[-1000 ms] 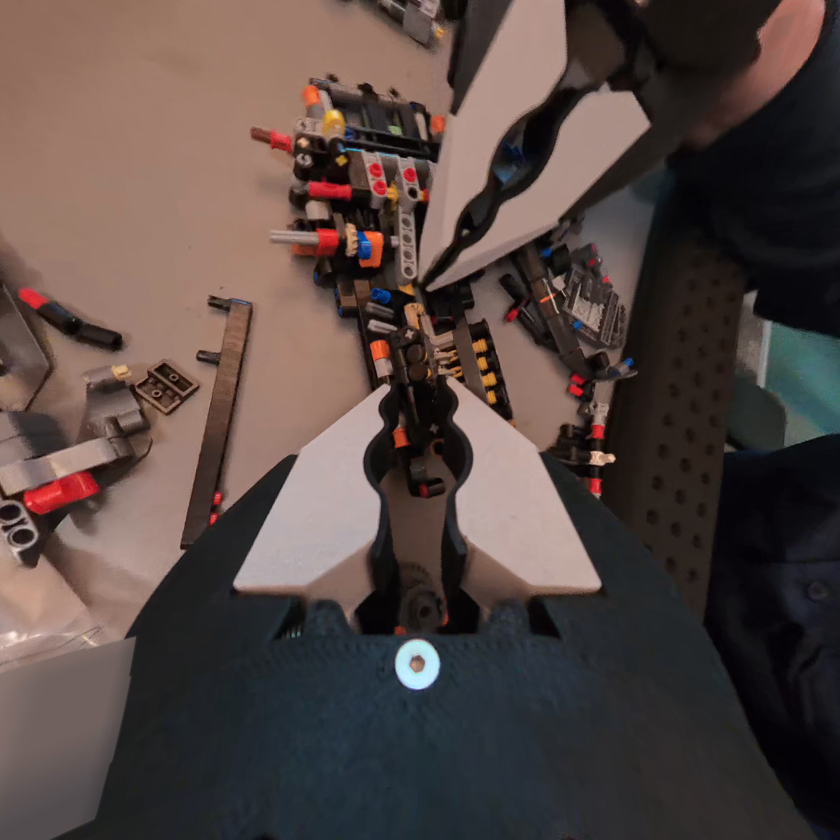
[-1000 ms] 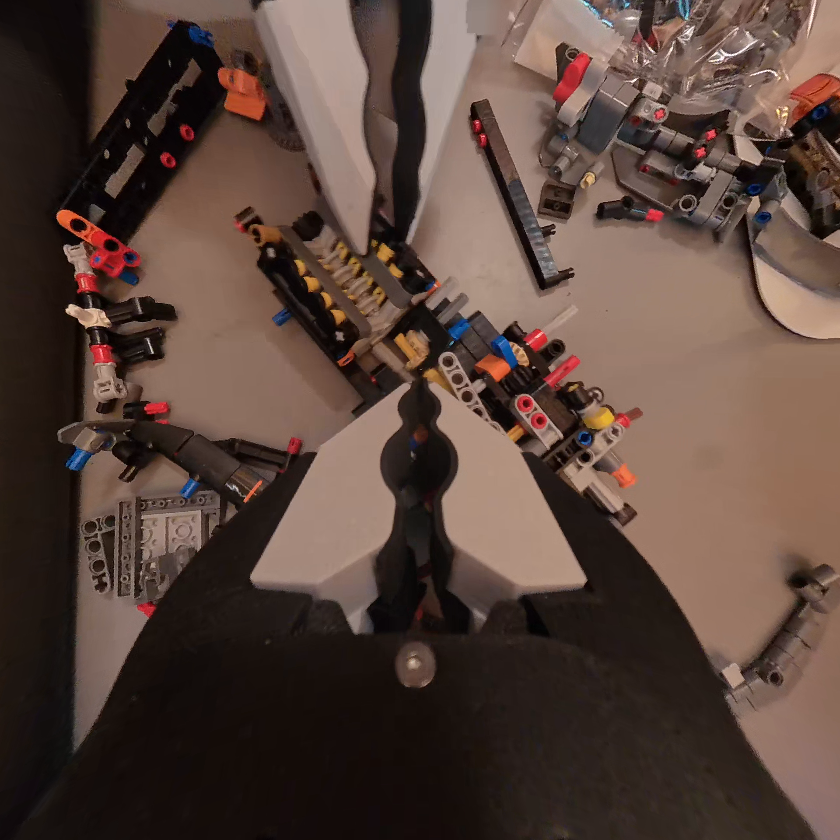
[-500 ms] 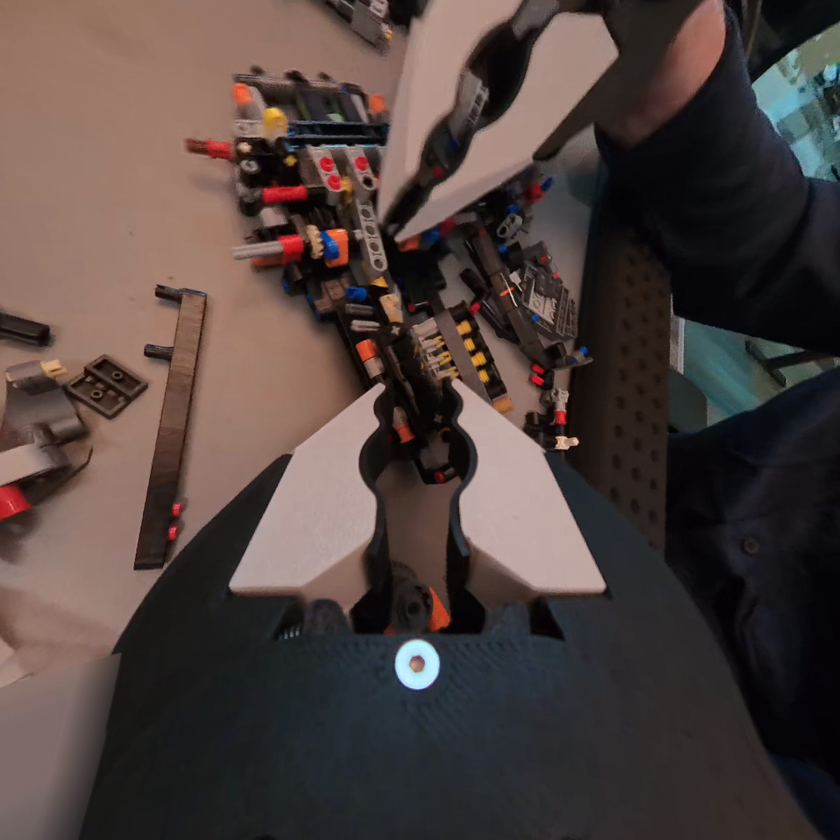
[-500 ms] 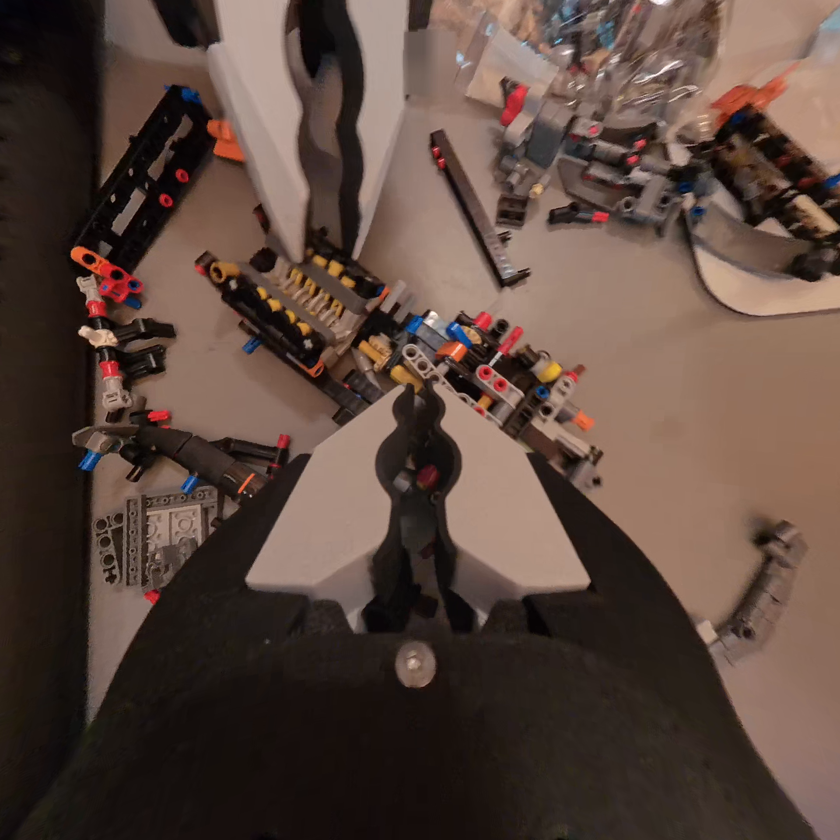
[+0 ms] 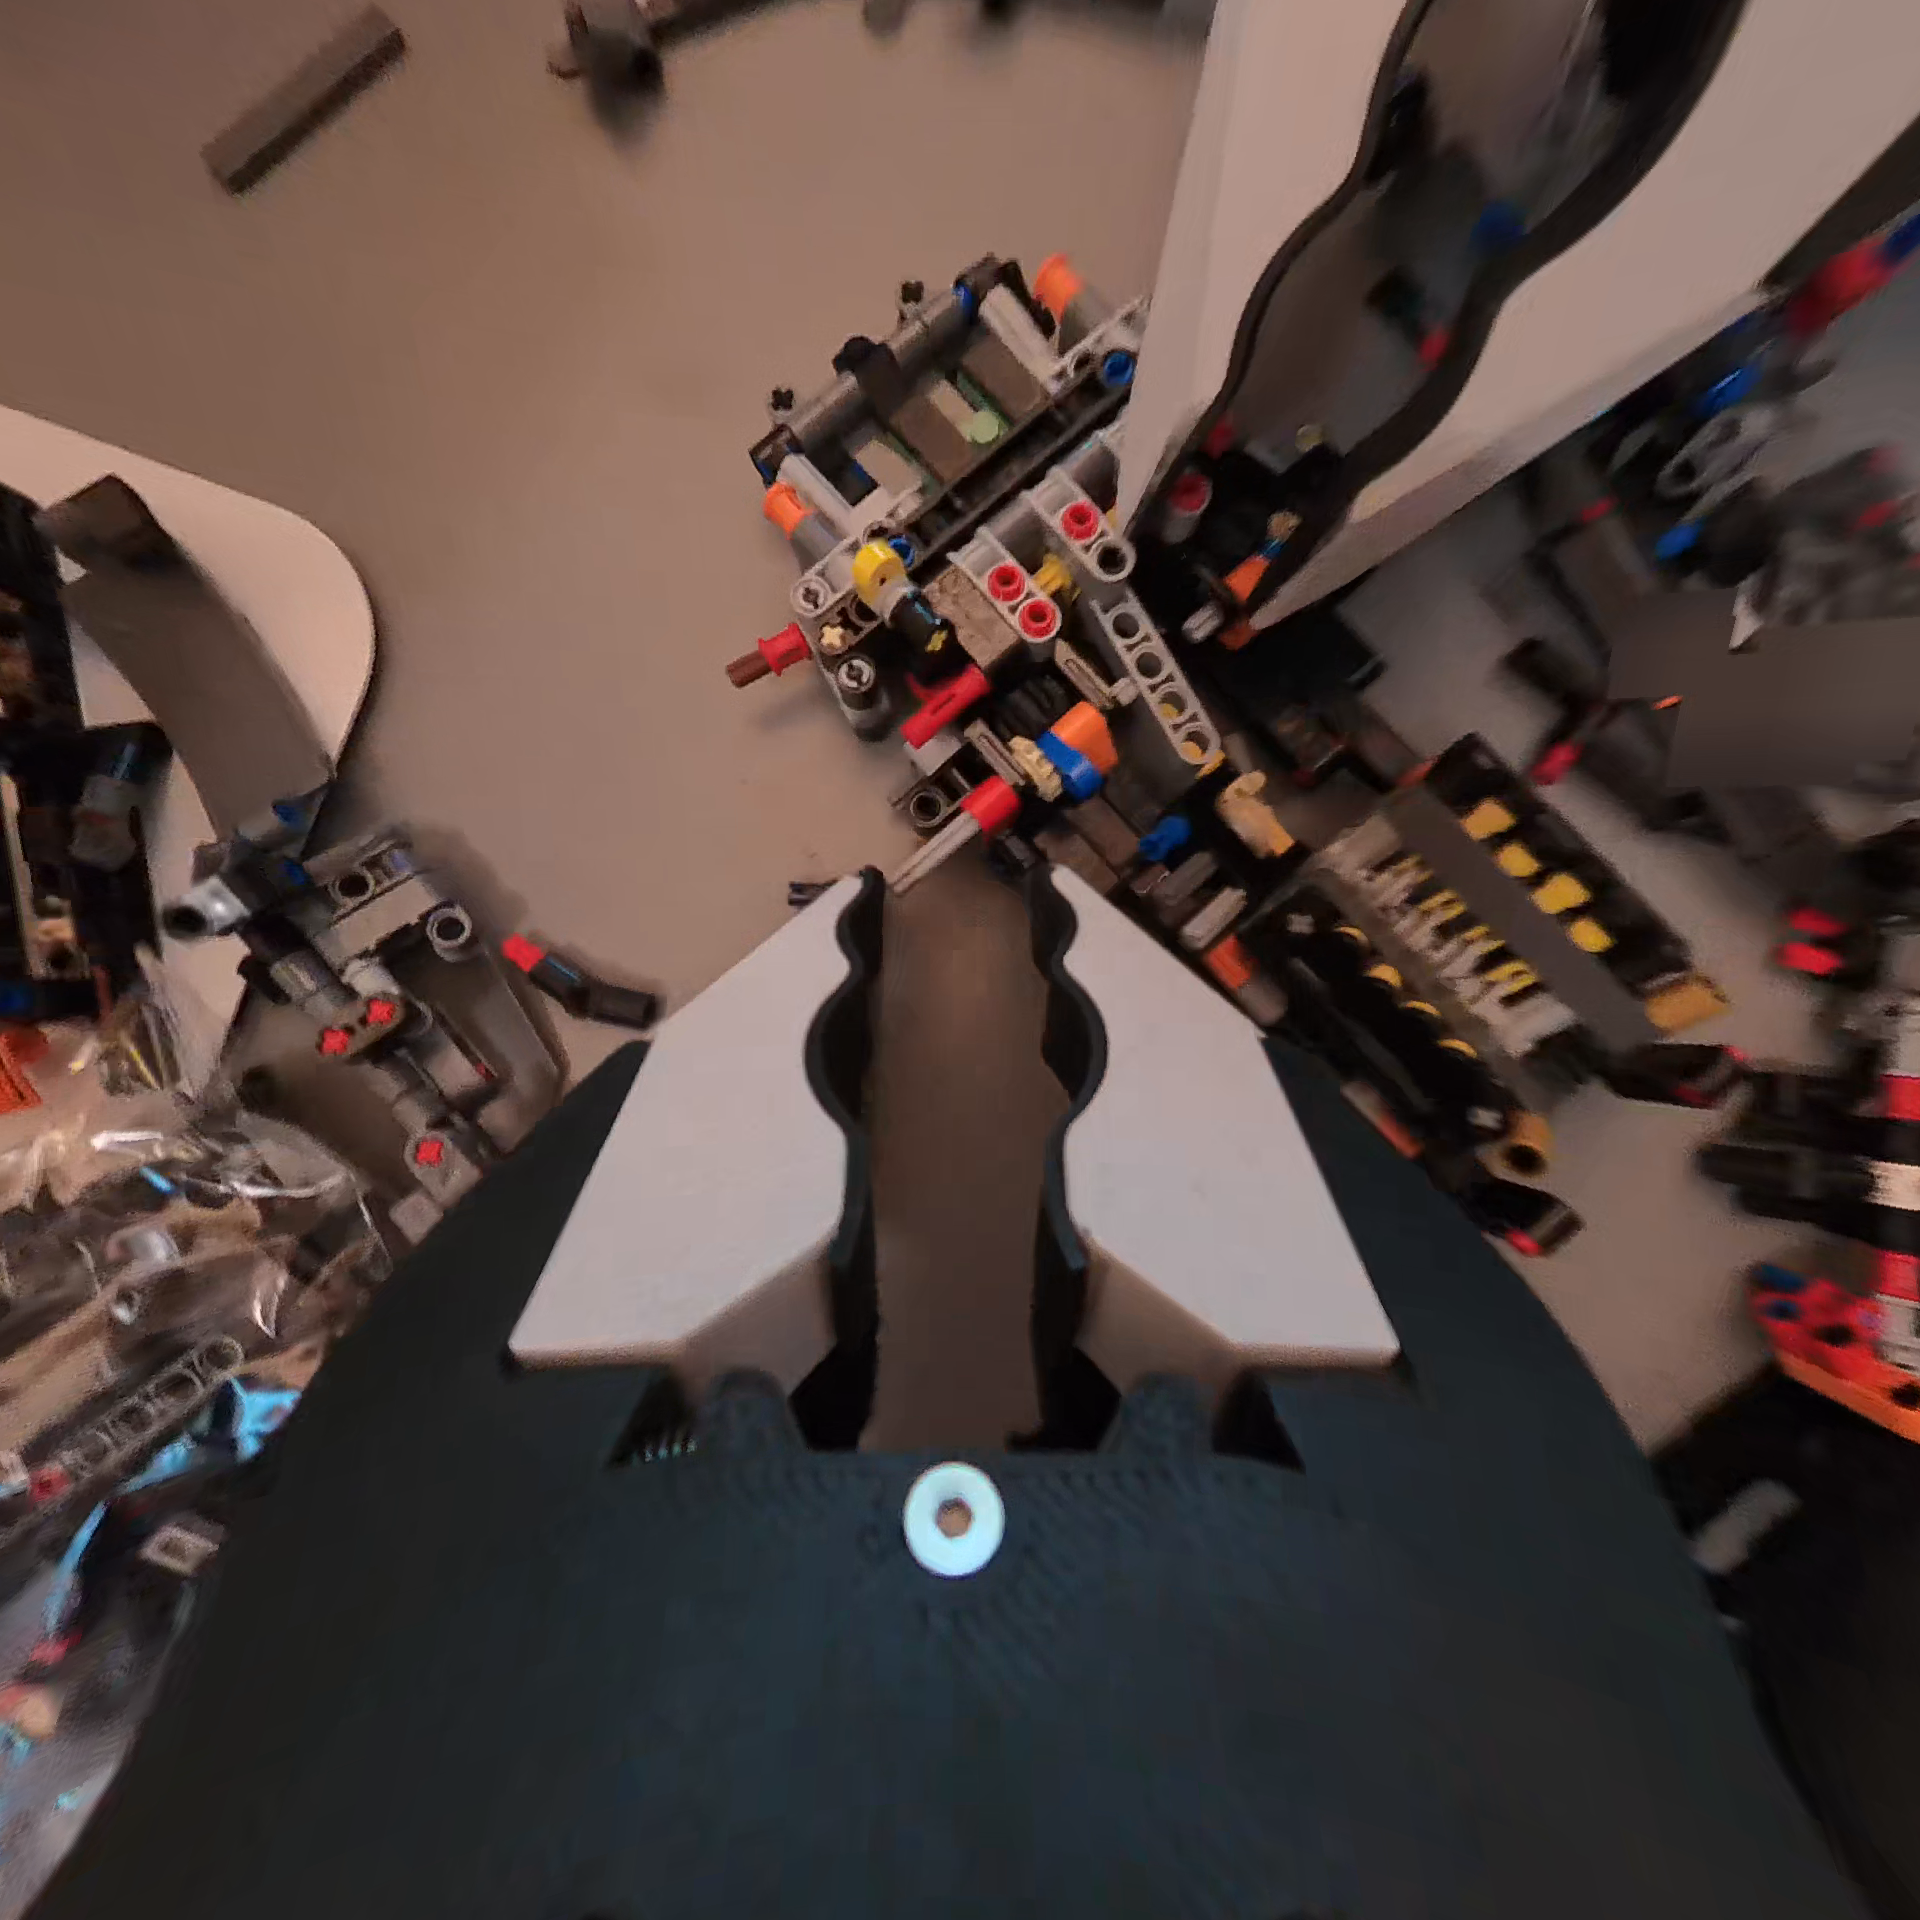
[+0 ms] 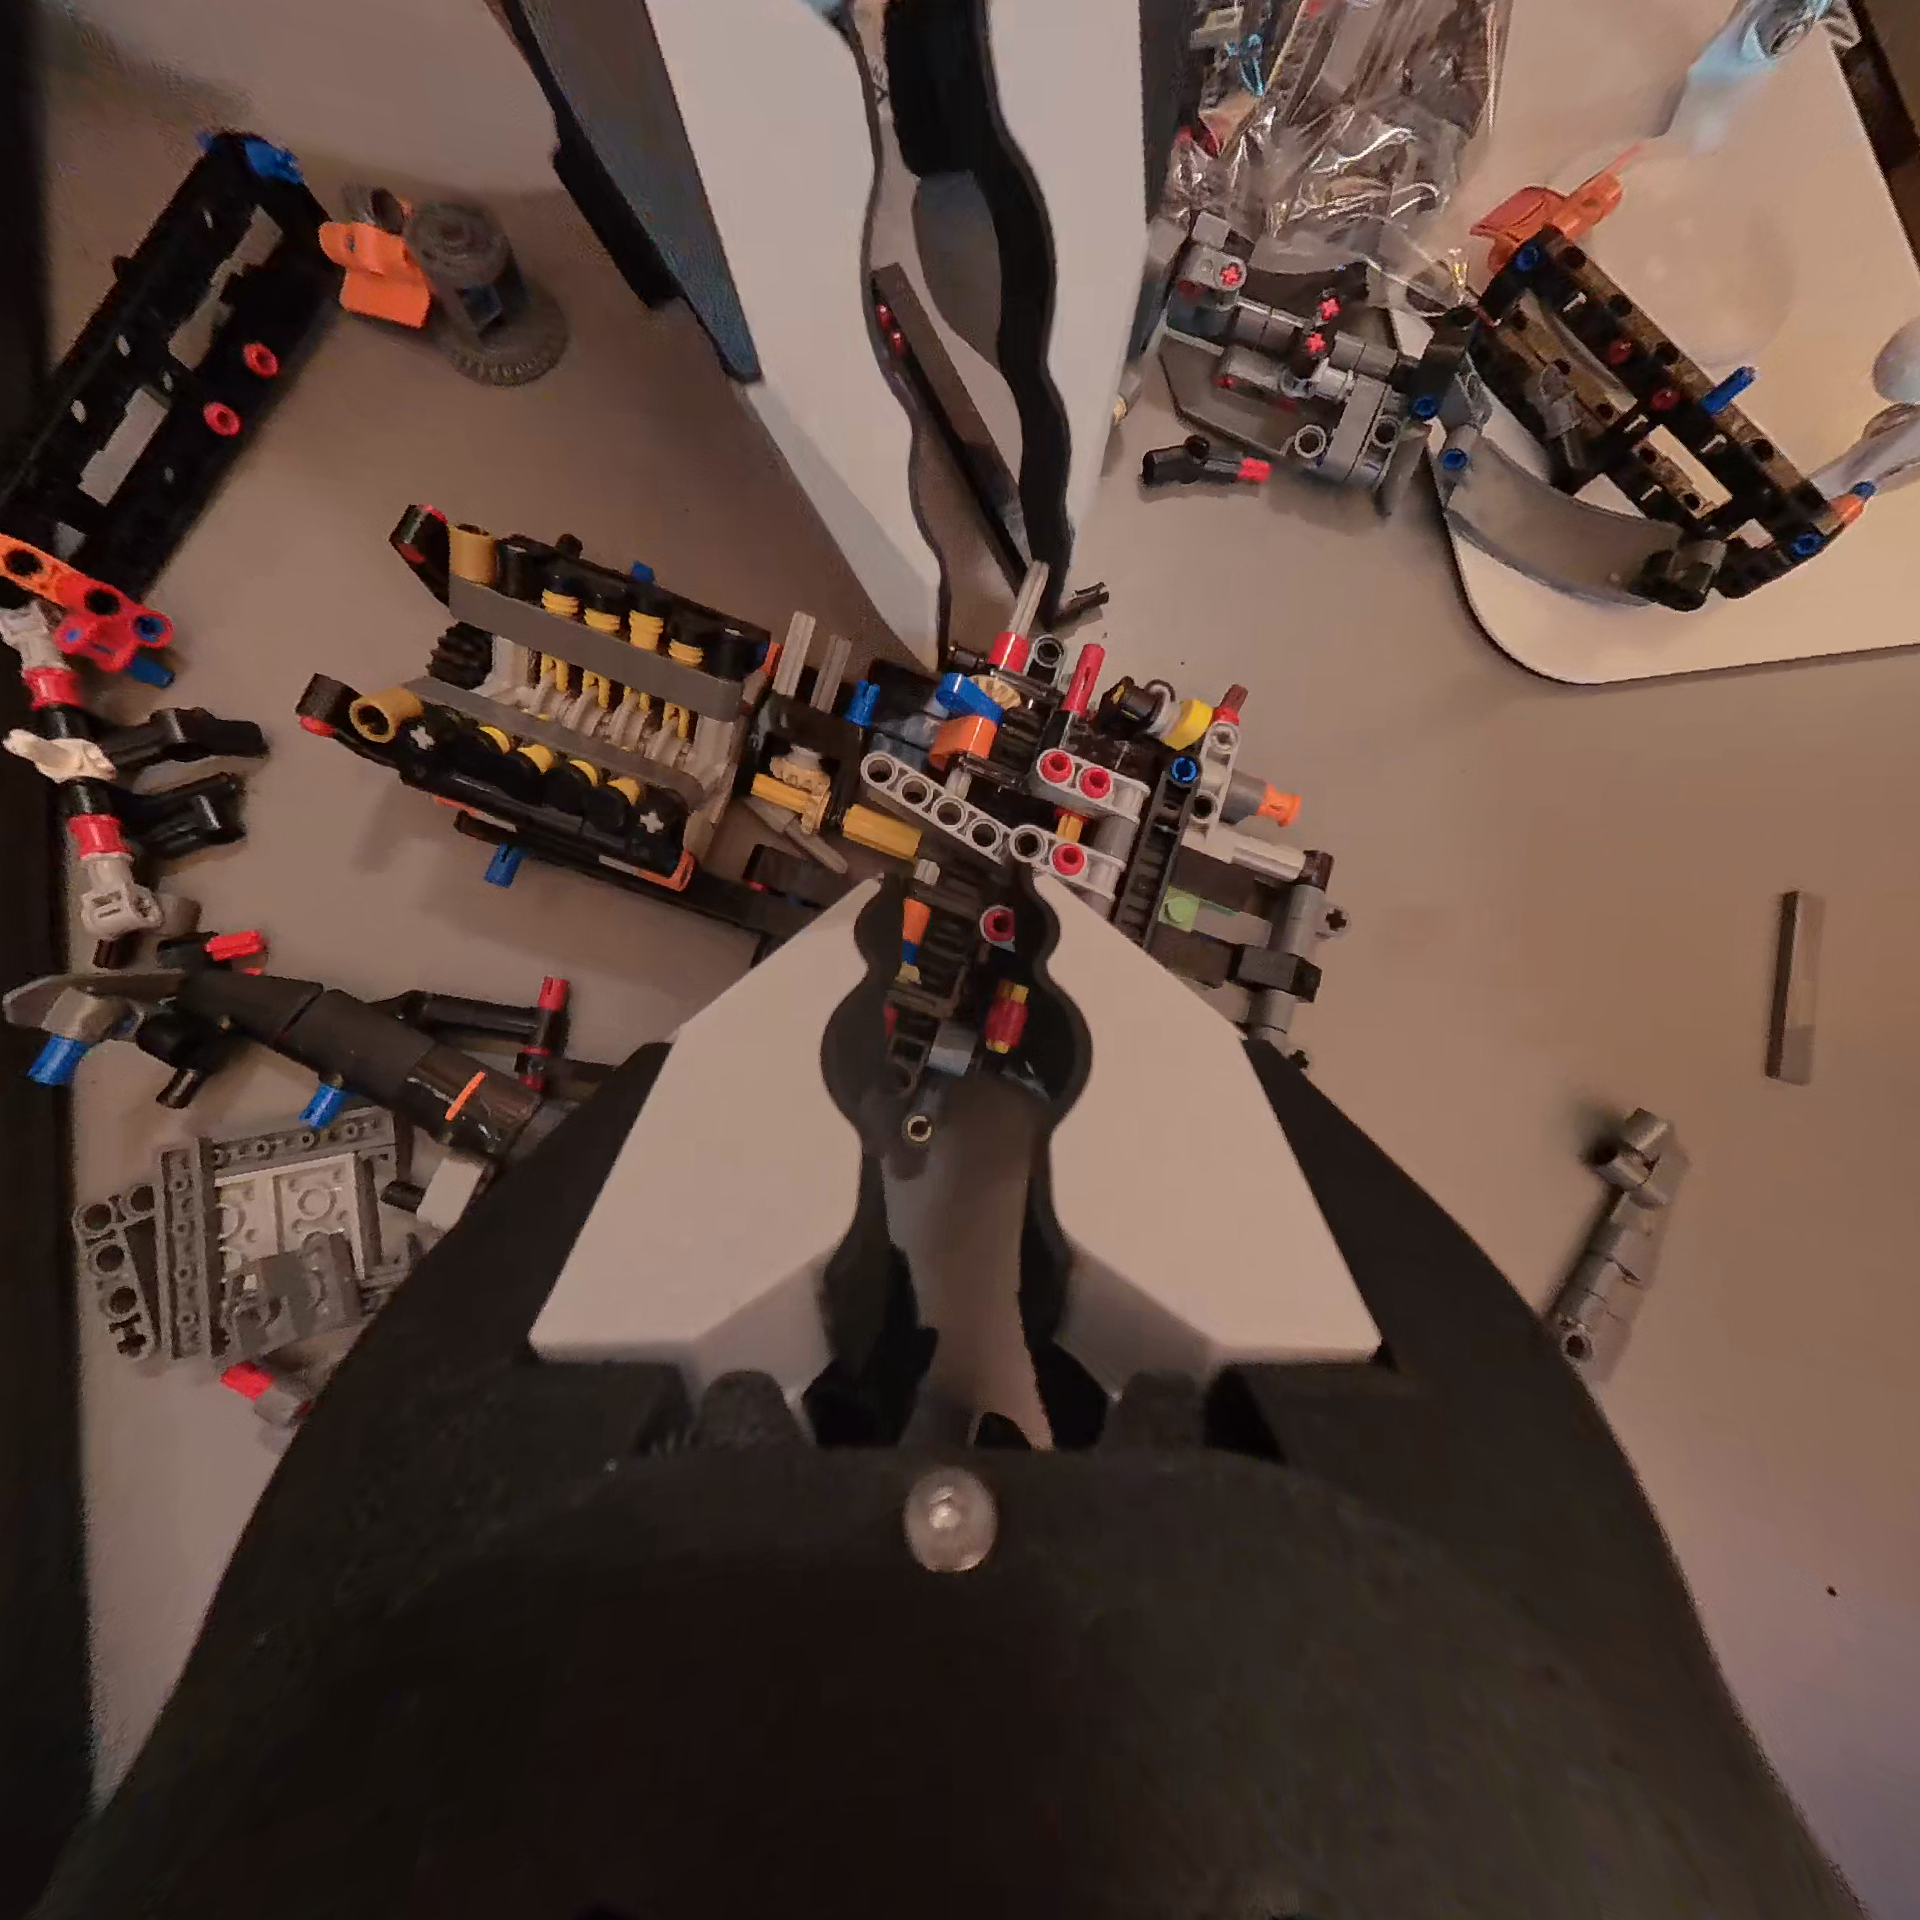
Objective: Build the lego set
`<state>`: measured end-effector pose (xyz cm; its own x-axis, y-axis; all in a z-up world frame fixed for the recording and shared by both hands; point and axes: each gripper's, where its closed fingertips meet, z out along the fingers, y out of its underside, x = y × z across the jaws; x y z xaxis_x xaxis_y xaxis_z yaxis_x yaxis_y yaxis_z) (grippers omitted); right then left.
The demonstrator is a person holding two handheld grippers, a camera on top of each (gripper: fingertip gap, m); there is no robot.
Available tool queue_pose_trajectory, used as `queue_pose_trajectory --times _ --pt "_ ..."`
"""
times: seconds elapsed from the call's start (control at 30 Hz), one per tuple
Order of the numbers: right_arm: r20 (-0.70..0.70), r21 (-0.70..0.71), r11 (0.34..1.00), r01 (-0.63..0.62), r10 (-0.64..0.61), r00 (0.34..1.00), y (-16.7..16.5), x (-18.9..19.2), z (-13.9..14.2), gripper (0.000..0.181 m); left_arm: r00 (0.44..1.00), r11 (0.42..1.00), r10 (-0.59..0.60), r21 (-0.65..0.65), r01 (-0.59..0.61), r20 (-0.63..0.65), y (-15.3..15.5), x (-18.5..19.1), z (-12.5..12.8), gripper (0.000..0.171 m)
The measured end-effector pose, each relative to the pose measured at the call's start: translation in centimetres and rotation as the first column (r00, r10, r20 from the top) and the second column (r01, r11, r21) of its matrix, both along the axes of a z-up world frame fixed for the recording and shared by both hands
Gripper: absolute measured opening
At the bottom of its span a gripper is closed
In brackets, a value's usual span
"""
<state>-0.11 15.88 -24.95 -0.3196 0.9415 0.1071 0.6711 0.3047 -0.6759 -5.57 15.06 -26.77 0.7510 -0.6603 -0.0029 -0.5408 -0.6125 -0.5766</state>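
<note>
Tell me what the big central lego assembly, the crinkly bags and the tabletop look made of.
Lego assembly: hard moulded plastic, mostly glossy, shown by its crisp pin holes and saturated colours. Bags: thin clear plastic film, shown by wrinkles and sharp glints with parts visible through them. Tabletop: smooth matte grey-beige surface, possibly laminate; no grain or reflection settles it.

Loose parts (image 5: pixel 1766 582) at the left view's right edge blur, perhaps brackets

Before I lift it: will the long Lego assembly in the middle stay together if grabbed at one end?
Likely rigid but end-heavy: the assembly is long and densely pinned. Its narrower middle may flex or separate. The protruding grey axles could slide out.
</note>
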Motion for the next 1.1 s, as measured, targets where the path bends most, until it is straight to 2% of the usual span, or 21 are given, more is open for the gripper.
queue_pose_trajectory --times 0.1,0.17,0.23,0.27,0.33,0.37,0.43,0.53,0.67,0.77,0.83,0.9,1.1 --pt "-0.005 0.019 1.000 0.001 -0.001 1.000 0.4 0.0 0.0 0.020 0.995 0.999 -0.038 0.009 0.039 -0.094 0.2 0.1 -0.9 0.026" --pt "-0.003 0.045 0.999 0.019 -0.018 1.000 1.0 0.1 0.0 0.020 0.995 0.998 -0.056 -0.007 0.056 -0.085 -0.2 0.6 -1.0 0.023" --pt "-0.010 0.079 0.996 0.031 -0.030 0.999 1.7 0.2 0.0 0.019 0.992 0.992 -0.121 -0.033 0.120 -0.019 -1.4 1.9 -0.9 0.008" --pt "-0.012 0.076 0.997 0.029 -0.029 1.000 1.7 0.3 0.0 0.016 0.992 0.992 -0.126 -0.036 0.125 -0.026 -1.7 1.9 -0.9 0.003" --pt "-0.013 0.050 0.998 0.031 -0.030 0.999 1.7 0.6 0.2 0.015 0.995 0.997 -0.072 -0.046 0.068 -0.073 -1.6 0.7 -0.9 0.013" --pt "-0.015 0.044 0.998 0.034 -0.034 0.999 1.8 0.7 0.2 0.015 0.997 0.997 -0.069 -0.039 0.067 -0.040 -1.6 1.0 -0.5 0.019" --pt "-0.015 0.045 0.998 0.048 -0.047 0.999 2.3 1.2 0.6 0.016 0.996 0.997 -0.079 -0.009 0.080 0.028 -1.7 1.5 0.5 0.022" --pt "-0.001 0.033 0.998 0.052 -0.052 0.999 2.9 2.4 0.8 0.015 0.996 0.994 -0.083 0.076 0.081 0.019 -1.0 1.5 1.5 0.027" --pt "0.046 -0.009 0.999 0.037 -0.036 0.998 2.8 3.9 0.6 0.014 0.989 0.981 -0.148 0.123 0.149 -0.016 -0.6 3.3 1.4 0.025" --pt "0.086 -0.014 0.999 0.036 -0.034 0.996 2.9 4.4 -0.2 0.016 0.980 0.976 -0.164 0.125 0.177 -0.110 -0.2 3.6 0.2 0.022" --pt "0.099 -0.003 0.999 0.037 -0.036 0.994 3.0 4.3 -0.6 0.016 0.979 0.970 -0.163 0.165 0.181 -0.120 0.3 3.9 0.5 0.018" --pt "0.101 -0.003 1.000 0.029 -0.028 0.994 3.0 4.3 -0.8 0.010 0.981 0.970 -0.161 0.163 0.178 -0.111 0.4 4.0 0.3 0.017" --pt "0.101 -0.051 0.998 0.021 -0.016 0.995 2.8 4.4 -1.0 0.006 0.982 0.971 -0.172 0.152 0.183 -0.081 0.0 4.1 0.4 0.015"
